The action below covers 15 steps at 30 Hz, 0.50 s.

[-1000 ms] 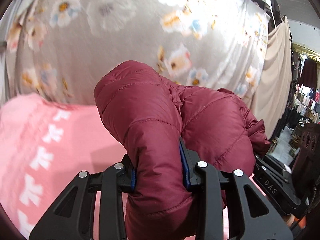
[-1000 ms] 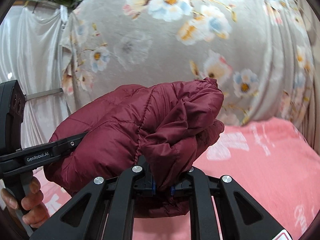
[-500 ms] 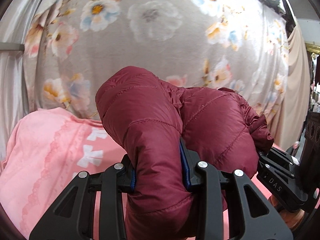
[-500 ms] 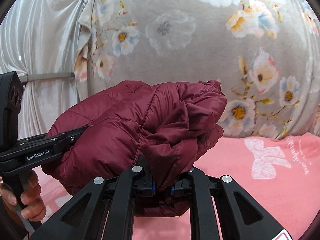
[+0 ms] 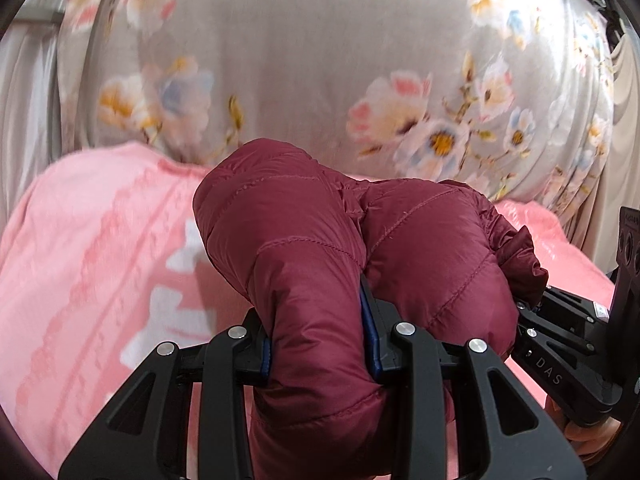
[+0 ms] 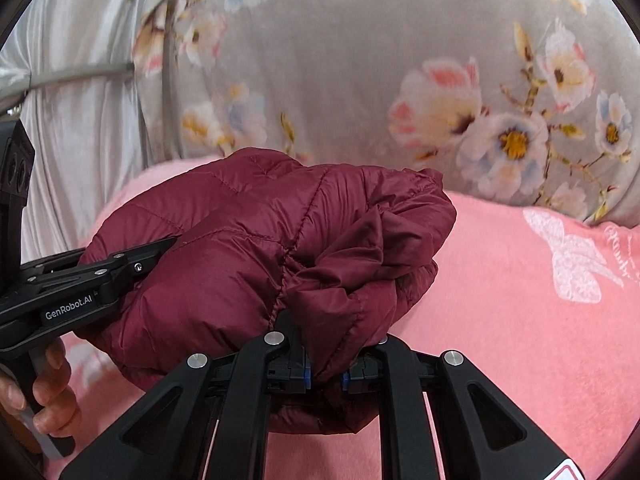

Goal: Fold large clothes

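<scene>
Looking mostly done: maroon puffer jacket (image 6: pixel 260 264) was bundled, left gripper (image 5: pixel 320 352) and right gripper (image 6: pixel 325 374) both pinching it above the pink blanket (image 6: pixel 520 320), not yet set down.

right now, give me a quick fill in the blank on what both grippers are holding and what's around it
Both grippers are shut on a quilted jacket coloured ____.
The blanket below it is ____.
The hanging grey sheet behind is printed with ____.
The left gripper grips a ____ bunch than the right gripper.

Missing: maroon; pink; flowers; thicker

Pink blanket-covered bed (image 6: pixel 500 320), white bow prints (image 6: pixel 568 260), blurred at left
</scene>
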### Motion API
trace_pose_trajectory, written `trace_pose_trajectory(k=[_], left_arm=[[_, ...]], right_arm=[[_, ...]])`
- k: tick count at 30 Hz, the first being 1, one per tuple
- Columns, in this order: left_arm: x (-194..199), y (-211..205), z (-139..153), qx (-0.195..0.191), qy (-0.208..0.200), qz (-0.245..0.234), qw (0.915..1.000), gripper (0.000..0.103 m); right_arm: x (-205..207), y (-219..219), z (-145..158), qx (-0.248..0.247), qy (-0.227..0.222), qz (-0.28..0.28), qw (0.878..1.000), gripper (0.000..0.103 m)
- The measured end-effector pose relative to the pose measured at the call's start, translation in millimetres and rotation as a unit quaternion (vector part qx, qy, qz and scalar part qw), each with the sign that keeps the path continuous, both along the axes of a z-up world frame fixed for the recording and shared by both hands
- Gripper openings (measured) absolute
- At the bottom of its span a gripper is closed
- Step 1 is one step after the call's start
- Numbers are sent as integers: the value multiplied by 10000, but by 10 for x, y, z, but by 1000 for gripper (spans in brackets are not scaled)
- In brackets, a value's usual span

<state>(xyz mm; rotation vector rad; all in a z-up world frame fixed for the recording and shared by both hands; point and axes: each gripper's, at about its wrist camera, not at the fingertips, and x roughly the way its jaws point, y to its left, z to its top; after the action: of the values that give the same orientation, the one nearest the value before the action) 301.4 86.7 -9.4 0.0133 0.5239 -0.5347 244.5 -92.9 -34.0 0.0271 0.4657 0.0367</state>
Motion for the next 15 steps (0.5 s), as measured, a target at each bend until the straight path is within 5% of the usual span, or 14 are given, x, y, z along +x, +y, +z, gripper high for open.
trace_pose_trajectory(k=[6, 8, 13, 15], left_arm=[[36, 17, -326, 241, 215, 114, 9994, 35], [61, 43, -381, 301, 377, 206, 9986, 43], [85, 350, -399, 48, 1522, 501, 9871, 68], [-73, 536, -300, 3, 1788, 760, 9810, 69]], right_arm=[[108, 37, -288, -143, 665, -1, 9977, 13], [142, -30, -346, 47, 1024, -10, 9947, 17], [-141, -351, -381, 780, 1593, 18, 9841, 31], [-429, -490, -301, 1027, 1602, -55, 9817, 32]])
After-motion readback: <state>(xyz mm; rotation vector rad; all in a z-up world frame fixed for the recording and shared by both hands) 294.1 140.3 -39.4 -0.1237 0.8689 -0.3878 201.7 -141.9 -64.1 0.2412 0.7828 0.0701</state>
